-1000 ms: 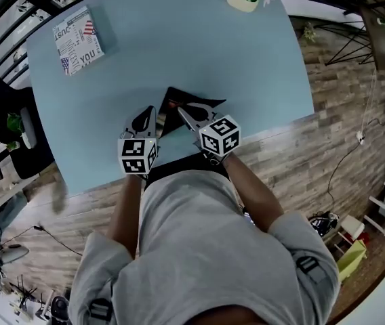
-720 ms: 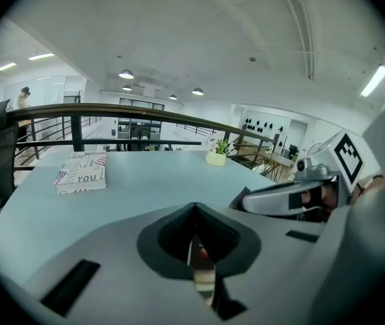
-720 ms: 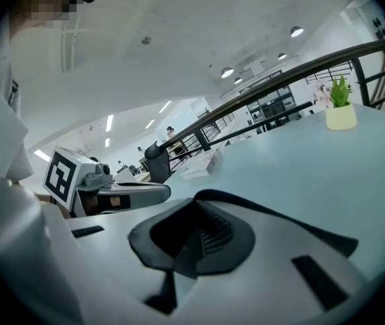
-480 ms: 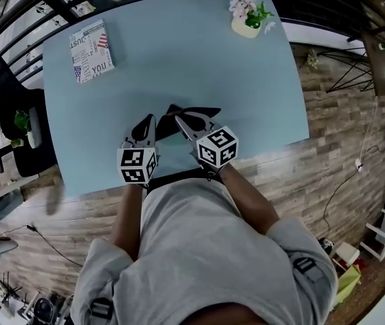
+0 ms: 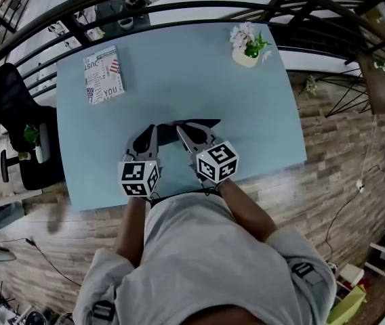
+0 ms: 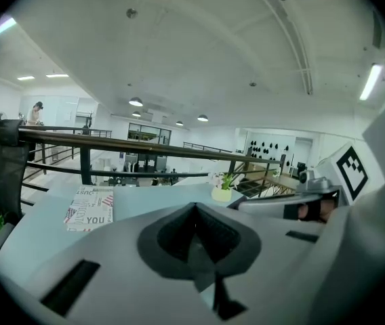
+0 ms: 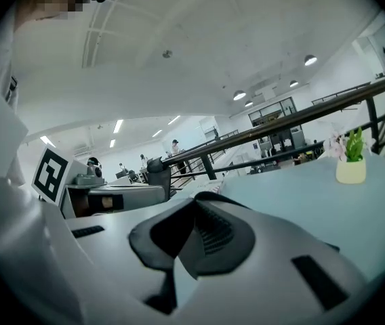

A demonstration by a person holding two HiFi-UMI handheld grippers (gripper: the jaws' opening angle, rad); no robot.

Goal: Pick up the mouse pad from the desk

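A thin black mouse pad sits over the near middle of the light blue tabletop. It is pinched at the tip of the right hand-held gripper, and its pointed right end sticks out to the right beyond that tip. In the right gripper view the two jaws are pressed together, and a dark edge of the pad curves just behind them. The left hand-held gripper stands just to the left, with its tip at the pad's left edge. Its own view shows its jaws closed against each other (no black sheet can be made out between them there, so whether it has any hold on the pad cannot be told). Whether the pad is fully clear of the tabletop cannot be told either. At the far left of the tabletop lies a white printed booklet with a flag design, and at the far right stands a small cream pot of pink flowers. Both are well apart from the pad.
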